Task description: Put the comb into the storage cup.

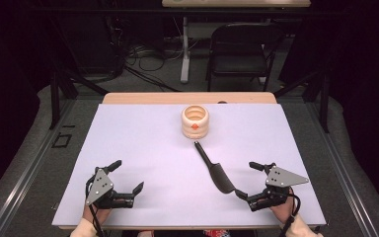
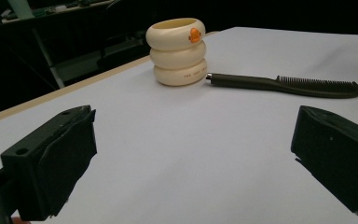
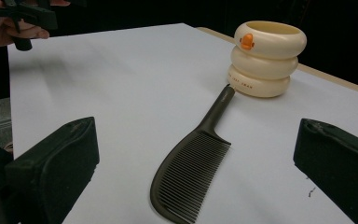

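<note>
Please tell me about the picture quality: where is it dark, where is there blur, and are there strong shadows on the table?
High view: the table is evenly lit, the room behind is very dark, shadows are faint. Left gripper view: the jaws are soft and blurred, while the holder and comb are sharper. Right gripper view: the comb teeth are crisp, and the far hand is slightly blurred.

Dark room, black chair (image 1: 240, 47), cables (image 1: 148, 57)

Cream holder and dark comb on the white tabletop.
The cream, three-ringed plastic holder (image 1: 195, 122) stands upright, open-topped; the dark plastic comb (image 1: 214, 169) lies flat, handle tip just beside its base.
</note>
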### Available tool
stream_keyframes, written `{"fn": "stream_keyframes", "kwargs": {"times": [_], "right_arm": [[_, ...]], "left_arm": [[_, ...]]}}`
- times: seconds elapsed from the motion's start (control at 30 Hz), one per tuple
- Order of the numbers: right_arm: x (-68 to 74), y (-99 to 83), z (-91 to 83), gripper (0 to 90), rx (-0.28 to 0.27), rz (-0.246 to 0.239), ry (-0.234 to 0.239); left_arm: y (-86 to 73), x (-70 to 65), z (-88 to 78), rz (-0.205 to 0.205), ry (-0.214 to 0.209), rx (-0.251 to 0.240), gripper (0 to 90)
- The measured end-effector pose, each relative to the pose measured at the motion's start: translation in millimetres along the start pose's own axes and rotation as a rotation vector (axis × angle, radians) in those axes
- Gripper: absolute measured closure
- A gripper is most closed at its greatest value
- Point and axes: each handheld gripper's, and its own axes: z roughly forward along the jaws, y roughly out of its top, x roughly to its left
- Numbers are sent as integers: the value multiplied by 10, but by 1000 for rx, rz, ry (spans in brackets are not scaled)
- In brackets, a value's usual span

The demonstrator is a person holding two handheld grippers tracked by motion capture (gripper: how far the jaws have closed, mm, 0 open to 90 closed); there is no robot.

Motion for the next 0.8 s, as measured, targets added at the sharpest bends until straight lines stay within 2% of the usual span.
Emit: {"fn": "stream_keyframes", "kwargs": {"times": [0.37, 0.5, 0.8], "right_arm": [[5, 13, 55, 0, 24, 2, 4], [3, 33, 102, 0, 42, -17, 9], [-114, 96, 246, 0, 68, -23, 2]], "left_arm": [[1, -5, 4, 5, 3, 4, 1], [-1, -7, 9, 2, 2, 5, 0], [-3, -6, 15, 3, -5, 5, 0]]}}
